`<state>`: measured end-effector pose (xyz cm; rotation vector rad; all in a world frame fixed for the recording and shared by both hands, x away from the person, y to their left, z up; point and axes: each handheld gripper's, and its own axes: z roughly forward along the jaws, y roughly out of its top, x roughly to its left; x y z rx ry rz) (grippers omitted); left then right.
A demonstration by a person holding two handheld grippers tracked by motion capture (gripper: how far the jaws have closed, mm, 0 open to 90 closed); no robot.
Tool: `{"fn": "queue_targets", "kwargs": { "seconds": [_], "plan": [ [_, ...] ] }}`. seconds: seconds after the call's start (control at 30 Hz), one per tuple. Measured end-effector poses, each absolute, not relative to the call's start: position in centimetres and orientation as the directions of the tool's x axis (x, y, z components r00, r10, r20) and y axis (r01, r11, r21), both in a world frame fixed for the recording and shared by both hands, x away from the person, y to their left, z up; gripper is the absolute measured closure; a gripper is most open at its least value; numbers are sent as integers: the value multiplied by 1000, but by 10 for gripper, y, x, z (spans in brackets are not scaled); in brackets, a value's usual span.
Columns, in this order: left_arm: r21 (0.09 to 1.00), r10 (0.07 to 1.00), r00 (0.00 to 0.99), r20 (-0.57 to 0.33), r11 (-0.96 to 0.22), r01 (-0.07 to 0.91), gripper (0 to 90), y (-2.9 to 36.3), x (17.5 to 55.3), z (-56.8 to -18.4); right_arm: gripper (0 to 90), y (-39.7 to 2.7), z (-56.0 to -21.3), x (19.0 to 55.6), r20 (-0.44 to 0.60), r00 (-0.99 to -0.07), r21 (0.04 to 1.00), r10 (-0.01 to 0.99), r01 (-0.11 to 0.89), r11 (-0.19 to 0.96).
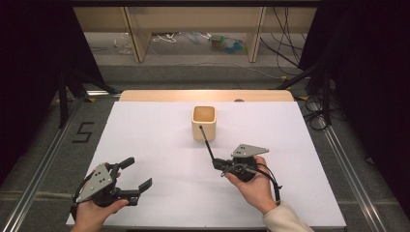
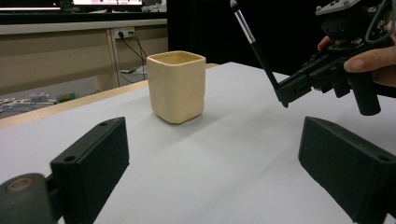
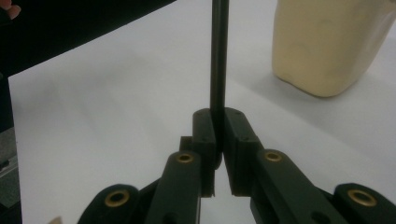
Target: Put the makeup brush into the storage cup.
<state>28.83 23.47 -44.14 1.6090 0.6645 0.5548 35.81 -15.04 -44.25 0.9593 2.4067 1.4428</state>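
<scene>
Right gripper pinches a thin black brush beside a cream cup; left gripper waits open and empty.

High view: the cream square cup (image 1: 203, 122) stands at centre frame on the white table (image 1: 145, 145); the right gripper (image 1: 216, 163), lower right, clamps the brush (image 1: 207, 141), which slants up toward the cup. The left gripper (image 1: 137, 173), lower left, has its jaws spread wide.
Left gripper view: cup (image 2: 177, 86) at upper centre, brush (image 2: 254, 44) at upper right, its tip raised above cup height.
Right gripper view: jaws closed on the brush handle (image 3: 218, 60); cup (image 3: 327, 42) at upper right.
</scene>
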Motion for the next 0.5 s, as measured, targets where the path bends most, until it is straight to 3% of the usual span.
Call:
{"fn": "queue_targets", "kwargs": {
  "seconds": [0.5],
  "plan": [
    [987, 667, 742, -70, -61, 148, 98, 211, 303, -434, 843, -142, -442, 353, 164, -792, 853, 589, 413, 318]
  ]
}}
